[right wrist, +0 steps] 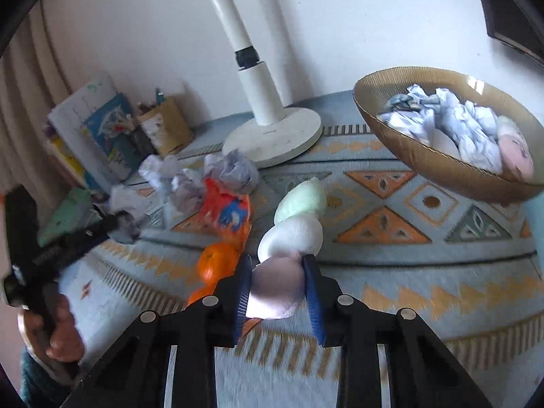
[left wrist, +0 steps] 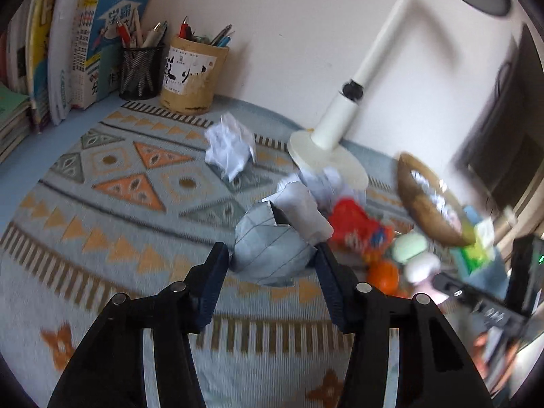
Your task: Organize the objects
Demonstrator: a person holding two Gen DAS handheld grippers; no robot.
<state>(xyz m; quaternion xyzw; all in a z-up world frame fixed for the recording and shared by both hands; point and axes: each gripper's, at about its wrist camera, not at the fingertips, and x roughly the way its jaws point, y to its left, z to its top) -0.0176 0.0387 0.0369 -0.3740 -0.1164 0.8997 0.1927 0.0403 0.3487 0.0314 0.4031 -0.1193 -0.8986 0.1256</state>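
The left hand-held gripper [left wrist: 272, 255] is clamping a crumpled paper ball [left wrist: 268, 251] near the lamp base [left wrist: 326, 159]; the right hand-held gripper [right wrist: 277, 285] is squeezing a pink soft pouch [right wrist: 277, 287] in front of that base. Either light, squashy item could be slipping free during lifting.

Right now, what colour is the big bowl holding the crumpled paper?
Amber-brown ribbed glass bowl; clearest in the right wrist view.
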